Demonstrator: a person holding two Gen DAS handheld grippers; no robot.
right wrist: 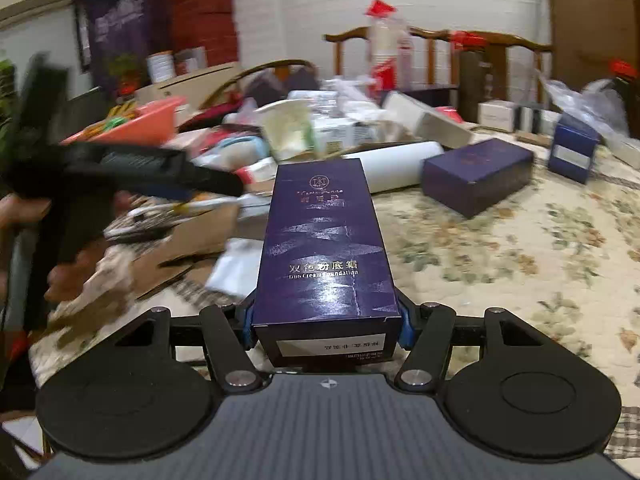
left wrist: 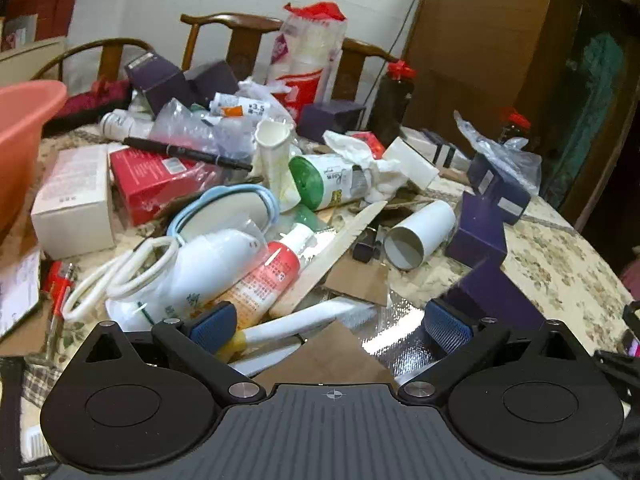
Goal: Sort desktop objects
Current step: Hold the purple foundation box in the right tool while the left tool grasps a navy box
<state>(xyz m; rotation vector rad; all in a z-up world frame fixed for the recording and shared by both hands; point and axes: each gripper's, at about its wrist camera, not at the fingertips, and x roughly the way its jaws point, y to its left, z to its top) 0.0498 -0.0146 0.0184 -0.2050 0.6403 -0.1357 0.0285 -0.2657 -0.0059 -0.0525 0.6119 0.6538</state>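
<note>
Holding the tall dark-purple cardboard foundation box point(right wrist: 326, 248) between its blue pads, our right gripper point(right wrist: 326, 326) is pinching the near end of the carton, whose long axis runs straight away from us along the fingers, out over the floral tablecloth point(right wrist: 500, 248). Our left gripper point(left wrist: 330, 326) stands spread with nothing between its blue pads point(left wrist: 212, 326), hovering over brown cardboard sheets point(left wrist: 320, 356) and a silvery foil patch point(left wrist: 400, 344) at the near edge of the heap.

Just past the left fingertips lie a white squeeze bottle with an orange-red label point(left wrist: 260, 284) and a white plastic bottle point(left wrist: 200, 272), both pointing far-left to near-right. Further out, a white cardboard tube point(left wrist: 420, 236) lies on its side with its open mouth toward us.

The relation that matters, we judge, is this: two matching purple boxes rest ahead and to the right of the held carton, a larger dark-purple box point(right wrist: 478, 176) lying flat and a small blue-purple box point(right wrist: 574, 152) upright beyond it, well apart from the clutter on the left. The right hand is nearer to them, so setting the carton beside them looks like its job. Meanwhile the left hand sits closer to the bottles and to the salmon-pink plastic basin point(left wrist: 24, 128) at far left.
</note>
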